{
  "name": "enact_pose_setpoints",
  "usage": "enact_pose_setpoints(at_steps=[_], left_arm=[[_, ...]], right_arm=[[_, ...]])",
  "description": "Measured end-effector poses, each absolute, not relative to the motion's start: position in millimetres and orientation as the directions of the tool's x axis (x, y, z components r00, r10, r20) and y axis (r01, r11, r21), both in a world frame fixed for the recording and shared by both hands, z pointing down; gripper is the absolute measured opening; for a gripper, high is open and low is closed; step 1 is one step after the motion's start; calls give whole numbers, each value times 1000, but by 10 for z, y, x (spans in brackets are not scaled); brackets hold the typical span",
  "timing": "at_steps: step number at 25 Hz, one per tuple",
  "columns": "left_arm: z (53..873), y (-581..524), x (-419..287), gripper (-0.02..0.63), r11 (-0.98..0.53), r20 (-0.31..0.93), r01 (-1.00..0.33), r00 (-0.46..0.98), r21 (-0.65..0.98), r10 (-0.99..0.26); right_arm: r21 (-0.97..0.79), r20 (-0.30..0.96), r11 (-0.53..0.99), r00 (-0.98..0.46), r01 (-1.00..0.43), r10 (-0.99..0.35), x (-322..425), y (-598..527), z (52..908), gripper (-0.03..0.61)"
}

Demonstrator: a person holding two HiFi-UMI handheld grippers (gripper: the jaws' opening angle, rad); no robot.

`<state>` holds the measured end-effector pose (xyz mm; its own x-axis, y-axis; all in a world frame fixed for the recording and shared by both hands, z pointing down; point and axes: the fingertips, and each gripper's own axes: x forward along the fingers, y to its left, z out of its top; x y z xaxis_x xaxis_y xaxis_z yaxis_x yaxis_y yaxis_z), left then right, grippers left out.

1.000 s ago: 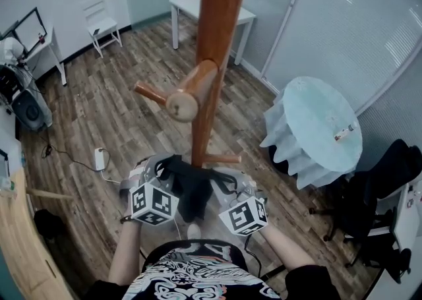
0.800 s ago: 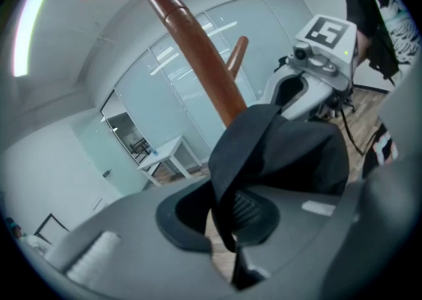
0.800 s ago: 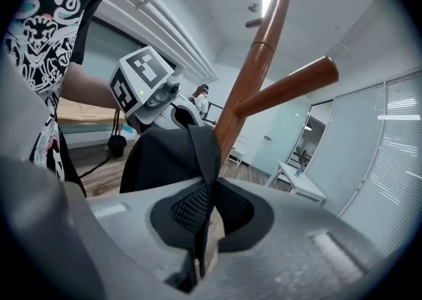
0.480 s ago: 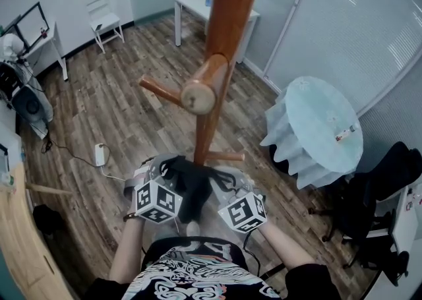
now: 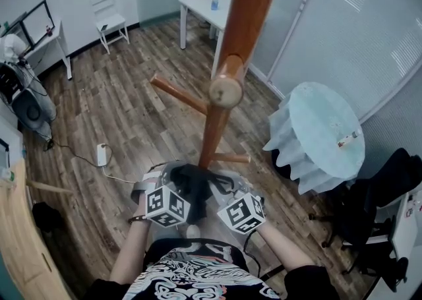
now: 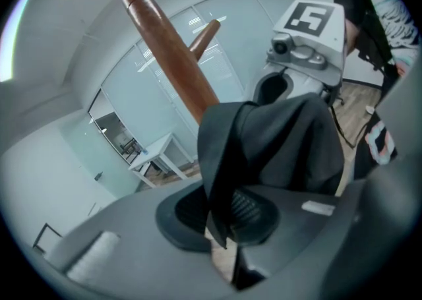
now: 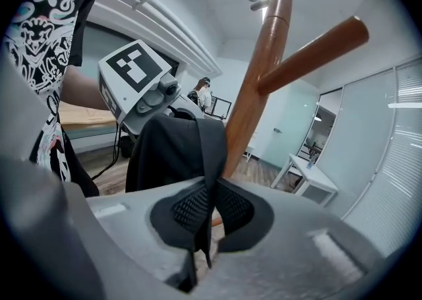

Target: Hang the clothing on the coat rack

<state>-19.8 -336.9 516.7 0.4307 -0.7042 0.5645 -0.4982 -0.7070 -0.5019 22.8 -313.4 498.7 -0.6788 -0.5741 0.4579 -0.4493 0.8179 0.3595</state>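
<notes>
A black garment [image 5: 192,188] hangs between my two grippers, just in front of the wooden coat rack's pole [image 5: 227,71]. My left gripper [image 5: 173,185] is shut on one edge of the cloth [image 6: 264,153]. My right gripper [image 5: 223,186] is shut on the other edge [image 7: 178,153]. A round-ended peg [image 5: 226,89] juts toward me above the garment; another peg [image 5: 178,94] points left. In the right gripper view the pole [image 7: 260,68] and a peg [image 7: 316,45] rise right behind the cloth. The rack's pole [image 6: 168,48] also shows in the left gripper view.
A round table with a pale blue cloth [image 5: 320,134] stands right of the rack, a black office chair [image 5: 376,206] beyond it. A white table [image 5: 204,8] and white chair [image 5: 112,22] stand at the back. Cables and a power adapter [image 5: 100,155] lie on the wood floor at left.
The grippers with the garment have edged closer to the rack. The rack's near peg has shifted right and up in the head view as the head moved.
</notes>
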Motion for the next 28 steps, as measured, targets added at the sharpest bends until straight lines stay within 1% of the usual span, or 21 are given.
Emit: enact_pose_setpoints(at_steps=[8,13,21,23,26,28], left_arm=[[5259,-3336,-135,9,-720,567,-504,449,-477,-690],[5267,-3354,-132,14,-709,555,-521,448,-476,-701],[5379,-3303,-164,17,-744,588,-483,462,-461,-664],[5417,-3309,-179,31,-749,592,-478,465,-459,-659],[5428,-3276,-192,96,-762,600,-485,477,-429,-642],[5423,-3260,-213,118,-765,602,-490,481,-419,-637]], right_arm=[[353,459,833,-697,-427,-552,180,-3097,5066,11],[348,427,816,-697,-462,-576,233,-3148,5024,12],[341,423,821,-705,-458,-569,200,-3119,4999,14],[336,422,823,-708,-457,-566,203,-3122,4989,15],[324,426,826,-709,-461,-562,201,-3099,4979,38],[320,426,825,-707,-465,-564,186,-3089,4963,41]])
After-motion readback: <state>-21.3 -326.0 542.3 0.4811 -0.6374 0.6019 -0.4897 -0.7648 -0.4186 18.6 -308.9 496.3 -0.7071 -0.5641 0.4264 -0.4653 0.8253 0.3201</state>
